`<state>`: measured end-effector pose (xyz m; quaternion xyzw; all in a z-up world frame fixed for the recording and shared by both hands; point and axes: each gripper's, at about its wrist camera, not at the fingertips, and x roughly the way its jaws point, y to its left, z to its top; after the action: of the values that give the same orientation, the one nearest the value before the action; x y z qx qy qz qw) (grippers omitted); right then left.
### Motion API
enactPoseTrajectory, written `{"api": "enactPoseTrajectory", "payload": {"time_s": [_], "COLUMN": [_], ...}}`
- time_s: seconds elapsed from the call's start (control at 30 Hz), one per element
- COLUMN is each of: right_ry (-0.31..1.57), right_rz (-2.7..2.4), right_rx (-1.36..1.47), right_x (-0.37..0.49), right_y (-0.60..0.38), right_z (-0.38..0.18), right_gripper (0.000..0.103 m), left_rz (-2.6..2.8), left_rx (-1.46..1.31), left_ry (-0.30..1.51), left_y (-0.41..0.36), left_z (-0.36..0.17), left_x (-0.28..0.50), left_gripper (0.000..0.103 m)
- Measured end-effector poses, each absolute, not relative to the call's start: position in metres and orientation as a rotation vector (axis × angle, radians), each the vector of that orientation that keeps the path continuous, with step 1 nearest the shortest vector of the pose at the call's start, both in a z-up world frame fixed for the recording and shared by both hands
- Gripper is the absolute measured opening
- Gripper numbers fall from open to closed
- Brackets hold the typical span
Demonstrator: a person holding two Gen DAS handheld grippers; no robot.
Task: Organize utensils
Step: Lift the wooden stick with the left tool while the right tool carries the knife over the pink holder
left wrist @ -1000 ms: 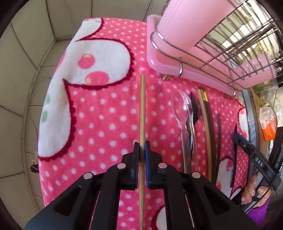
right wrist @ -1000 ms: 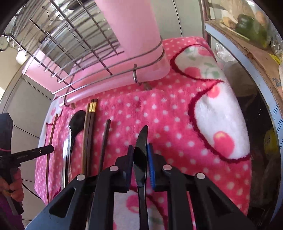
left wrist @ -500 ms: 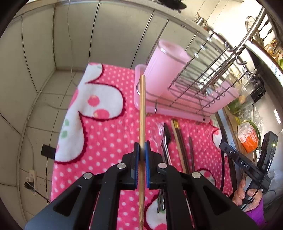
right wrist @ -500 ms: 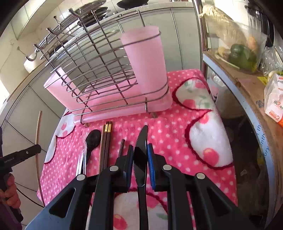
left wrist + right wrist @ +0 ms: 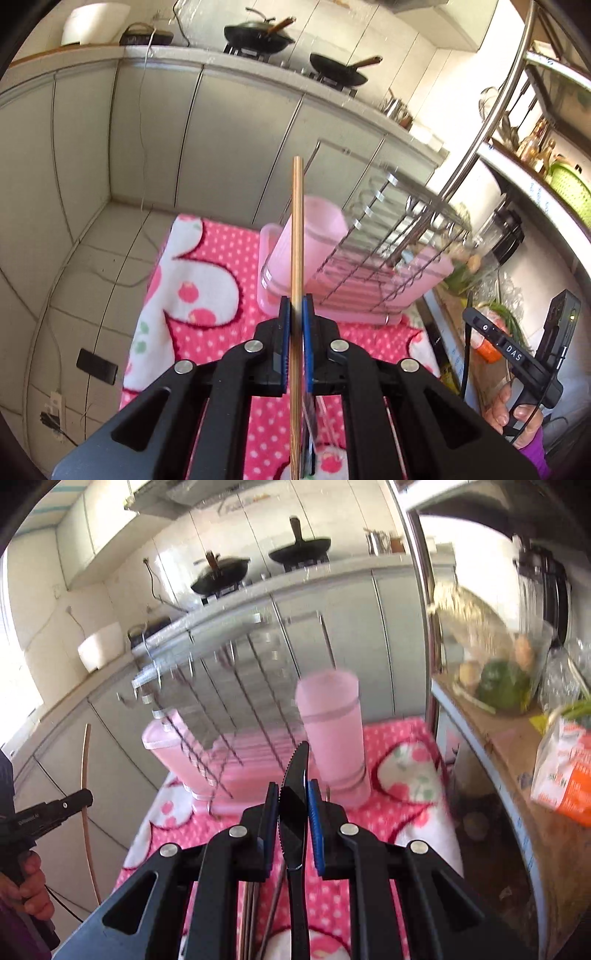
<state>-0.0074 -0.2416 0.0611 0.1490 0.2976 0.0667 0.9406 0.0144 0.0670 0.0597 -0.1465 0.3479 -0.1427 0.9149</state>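
Both grippers up in the air, each one pinching 1 utensil.

Left wrist view: left gripper (image 5: 295, 306) fingers pinch a wooden chopstick (image 5: 297, 236), sticking straight out ahead, over the pink polka-dot cloth (image 5: 207, 332), with the pink cup (image 5: 321, 243) in the wire dish rack (image 5: 388, 251) behind it. Right wrist view: right gripper (image 5: 291, 794) fingers pinch a black serrated knife (image 5: 295, 775), tip pointing toward that cup (image 5: 332, 738); more utensils lie on the cloth below, partly hidden.

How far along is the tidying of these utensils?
Nothing shows in the pink utensil cup yet. In hand: the left gripper clamps a wooden chopstick, the right gripper a black serrated knife. Other utensils, hard to identify, remain on the pink blanket.
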Motion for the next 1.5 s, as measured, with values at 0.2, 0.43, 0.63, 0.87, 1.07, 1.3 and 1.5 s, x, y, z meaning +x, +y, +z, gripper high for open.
{"api": "enactPoseTrajectory", "payload": {"time_s": [0.2,0.43,0.63,0.87,1.07,1.3,1.5], "right_ry": [0.513,0.545,0.537,0.419,0.321,0.253,0.272], "right_rz": [0.108,0.086,0.076,0.09,0.086,0.081,0.059], "right_rx": [0.256,0.249,0.233,0.259,0.289,0.302,0.316], "right_x": [0.017,0.042,0.049,0.054,0.073,0.107,0.131], "right_y": [-0.244,-0.241,-0.24,-0.252,-0.265,-0.275,-0.281], "right_z": [0.094,0.092,0.096,0.139,0.161,0.156,0.126], "right_gripper": [0.015,0.015,0.015,0.015,0.015,0.015,0.015], "left_rz": [-0.303,-0.306,-0.304,-0.312,-0.302,-0.259,-0.237], "left_rx": [-0.313,-0.308,-0.309,-0.306,-0.311,-0.297,-0.301], "left_ry": [0.622,0.618,0.599,0.498,0.385,0.25,0.233], "left_y": [0.064,0.058,0.058,0.055,0.048,0.036,0.033], "left_z": [0.089,0.094,0.099,0.133,0.157,0.151,0.128], "left_x": [0.027,0.043,0.047,0.058,0.082,0.118,0.147], "left_gripper": [0.005,0.005,0.005,0.005,0.005,0.005,0.005]}}
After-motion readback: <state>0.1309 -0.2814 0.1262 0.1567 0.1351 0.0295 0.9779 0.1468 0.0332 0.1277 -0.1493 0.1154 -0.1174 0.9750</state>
